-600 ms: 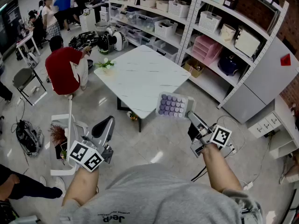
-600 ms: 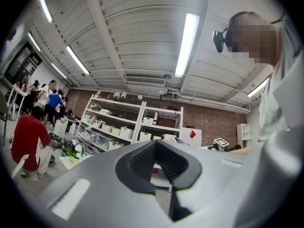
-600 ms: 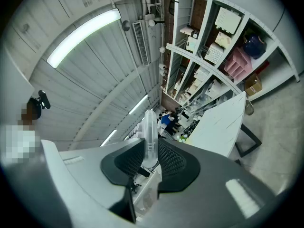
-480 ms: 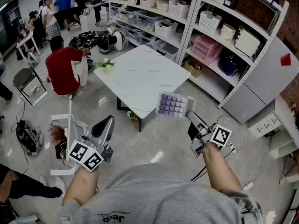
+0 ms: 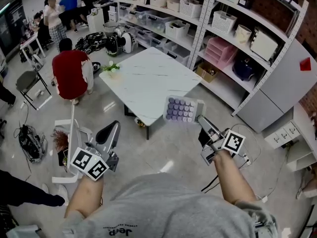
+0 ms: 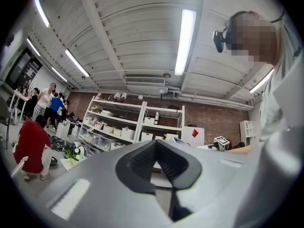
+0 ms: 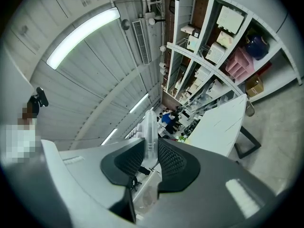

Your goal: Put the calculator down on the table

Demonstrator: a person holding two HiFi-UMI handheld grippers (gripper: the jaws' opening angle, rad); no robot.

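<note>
- White table [image 5: 148, 78] at 12 o'clock, shelving [image 5: 213, 19] right behind it, person in red [image 5: 70, 71] crouching at 10.
- Calculator [image 5: 181, 109] is up in the air by the table's near corner, keys up, long axis 9-to-3.
- Right gripper [image 5: 199, 120] is pinching its 3 o'clock end.
- Left gripper [image 5: 112, 132] has its jaws together and holds nothing.

The calculator [image 5: 180, 110], mid-frame in the head view, looks like pale plastic with matt purple keys, and in the right gripper view its clear, smooth edge sits between dark matt pads [image 7: 174, 161] with a fine ribbed grain. Above it, the table [image 5: 148, 78] has a smooth white marble-look top with faint grey veins. The floor [image 5: 163, 150] is glossy pale tile, and the shirt [image 5: 163, 207] at the bottom edge is soft grey cloth.
</note>
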